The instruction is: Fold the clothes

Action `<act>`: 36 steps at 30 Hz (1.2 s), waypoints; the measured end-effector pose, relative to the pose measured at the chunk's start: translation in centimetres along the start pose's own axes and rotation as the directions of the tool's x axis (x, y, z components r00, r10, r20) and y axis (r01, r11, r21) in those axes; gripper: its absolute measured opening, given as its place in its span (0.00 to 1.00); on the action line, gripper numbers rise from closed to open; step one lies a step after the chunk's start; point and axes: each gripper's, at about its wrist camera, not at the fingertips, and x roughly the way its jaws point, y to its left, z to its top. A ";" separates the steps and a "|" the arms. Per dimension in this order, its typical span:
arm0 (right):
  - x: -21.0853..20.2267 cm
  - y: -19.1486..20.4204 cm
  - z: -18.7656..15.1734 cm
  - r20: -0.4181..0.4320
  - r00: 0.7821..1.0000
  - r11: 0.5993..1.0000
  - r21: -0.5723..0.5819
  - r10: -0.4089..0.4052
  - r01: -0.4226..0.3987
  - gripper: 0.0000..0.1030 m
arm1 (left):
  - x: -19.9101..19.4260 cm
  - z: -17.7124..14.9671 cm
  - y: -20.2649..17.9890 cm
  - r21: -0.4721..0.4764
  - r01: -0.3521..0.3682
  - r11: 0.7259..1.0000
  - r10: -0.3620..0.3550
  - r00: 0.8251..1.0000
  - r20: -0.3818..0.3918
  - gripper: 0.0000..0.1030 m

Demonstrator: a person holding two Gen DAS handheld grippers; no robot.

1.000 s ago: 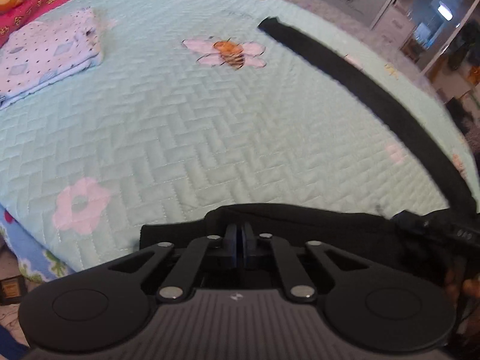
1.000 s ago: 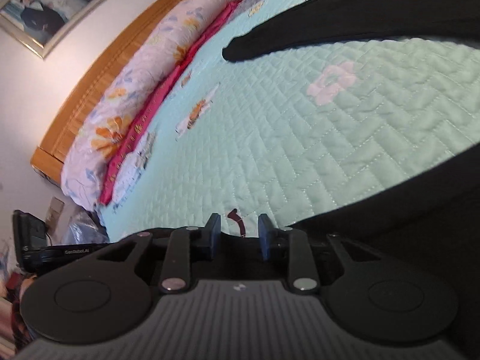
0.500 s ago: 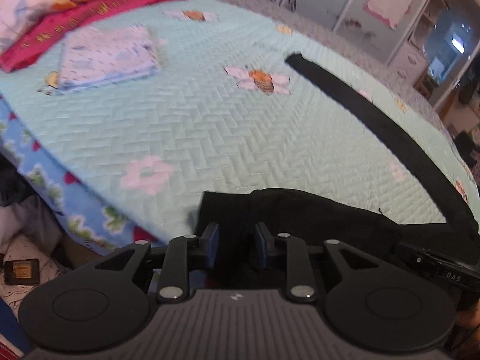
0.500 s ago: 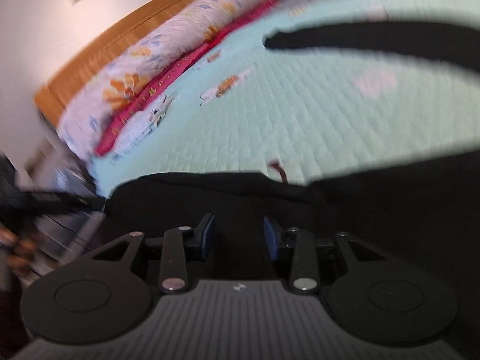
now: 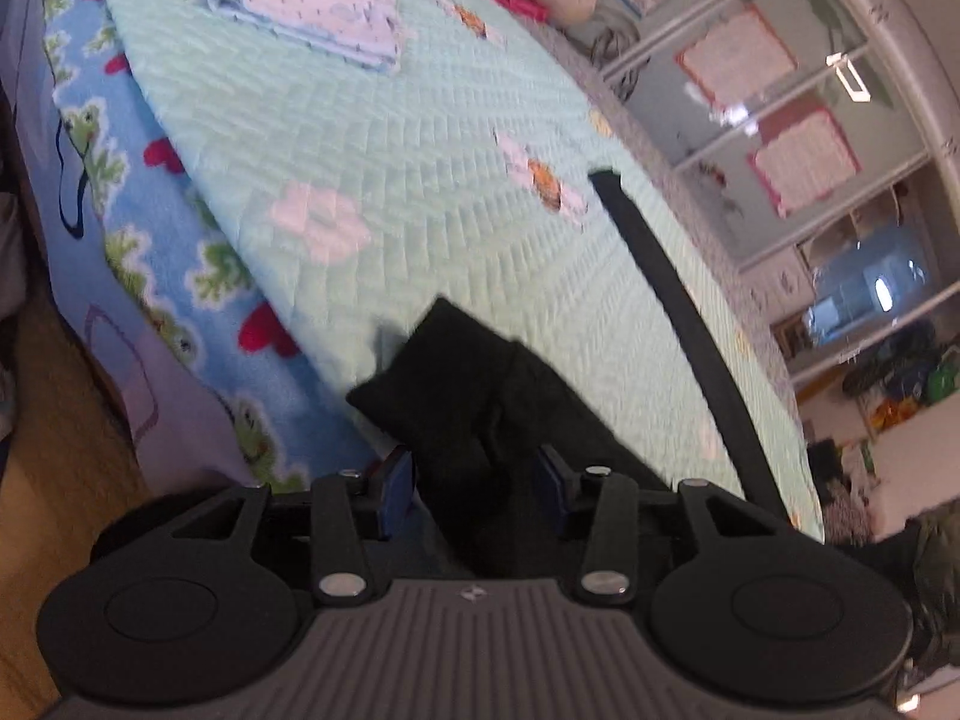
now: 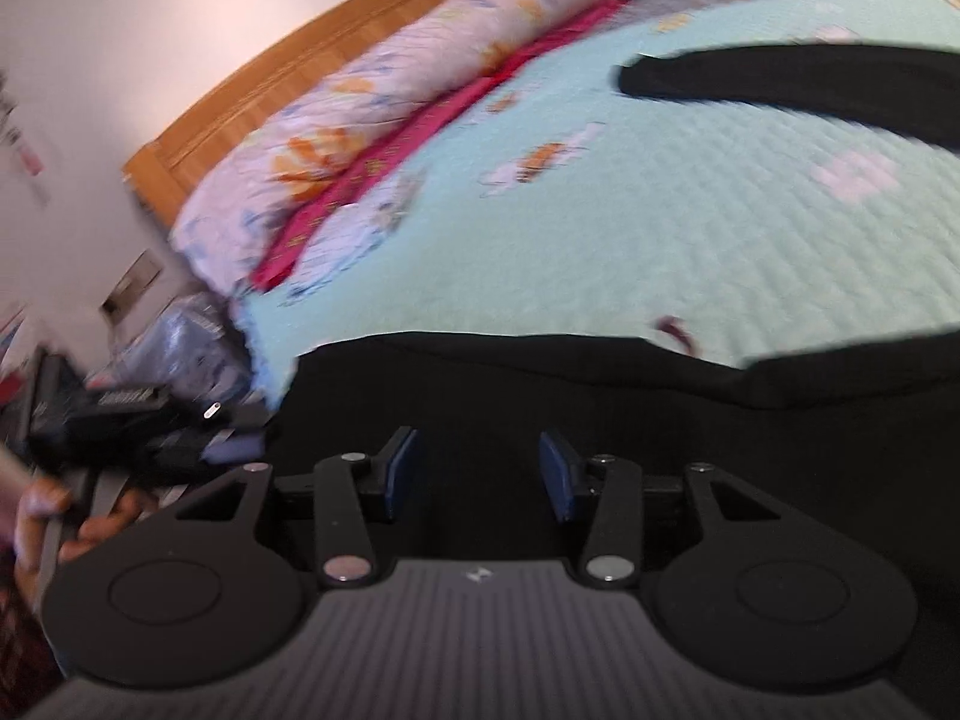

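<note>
Black garment [image 5: 492, 372] sprawled unfolded on the mint quilt [image 5: 384, 180] near the bed's edge, one long strip [image 5: 672, 282] stretched away, a pale folded piece [image 5: 312, 6] already by the pillows; left gripper [image 5: 474, 483] and right gripper [image 6: 477, 471] both parted wide over black cloth, clasping nothing.

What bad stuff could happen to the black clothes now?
1. Both the left gripper and the right gripper are open, so nothing pins the black garment; its bunched end sits near the edge of the quilt and might slide off.
2. That end looks crumpled, so a fold made now could come out lumpy.
3. One long black strip lies stretched out and could get left behind.
</note>
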 end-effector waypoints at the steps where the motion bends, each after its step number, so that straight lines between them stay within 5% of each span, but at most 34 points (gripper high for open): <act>1: 0.4 0.8 0.1 -0.003 1.000 1.000 -0.028 0.013 -0.013 0.46 | -0.1 0.2 -0.1 0.002 0.007 1.000 -0.007 1.000 0.007 0.44; 6: 4.8 3.9 1.9 -0.013 0.997 0.996 -0.038 0.077 -0.078 0.46 | -0.5 0.8 -1.2 0.062 0.034 0.998 -0.036 0.998 0.042 0.44; 11: 8.4 6.5 1.0 -0.061 0.998 0.990 -0.132 0.030 -0.038 0.45 | 0.0 1.6 -3.6 0.152 0.088 0.985 -0.097 0.994 0.056 0.44; 15: 11.3 8.5 0.2 -0.097 0.995 0.977 -0.212 -0.015 -0.006 0.45 | 0.3 2.0 -5.4 0.223 0.058 0.973 -0.070 0.997 0.044 0.44; 18: 11.6 10.0 -0.5 -0.093 0.994 0.939 -0.343 -0.065 0.029 0.46 | 0.0 1.8 -7.0 0.309 -0.023 0.951 -0.001 0.997 0.080 0.44; 21: 11.8 11.1 -1.7 -0.064 0.993 0.880 -0.472 -0.096 0.055 0.51 | -1.0 1.4 -9.2 0.382 -0.010 0.924 -0.033 0.994 0.108 0.44; 25: 9.7 8.7 -1.1 -0.049 0.999 0.951 -0.309 0.003 -0.018 0.53 | 0.4 0.4 -10.8 0.445 -0.010 0.895 -0.003 1.000 0.027 0.47; 27: 7.6 7.1 -0.8 -0.030 0.999 0.973 -0.231 0.017 -0.024 0.53 | 2.6 -0.5 -10.8 0.510 -0.098 0.855 0.108 0.994 0.008 0.46; 31: 2.0 4.2 -1.3 0.037 0.996 0.977 -0.194 -0.083 0.089 0.53 | 7.2 -2.4 -9.5 0.614 -0.256 0.746 0.314 0.949 0.014 0.42; 36: -5.2 -0.3 -2.3 0.123 0.968 0.965 -0.117 -0.220 0.234 0.56 | 8.8 -4.6 -9.4 0.689 -0.335 0.643 0.375 0.922 0.099 0.43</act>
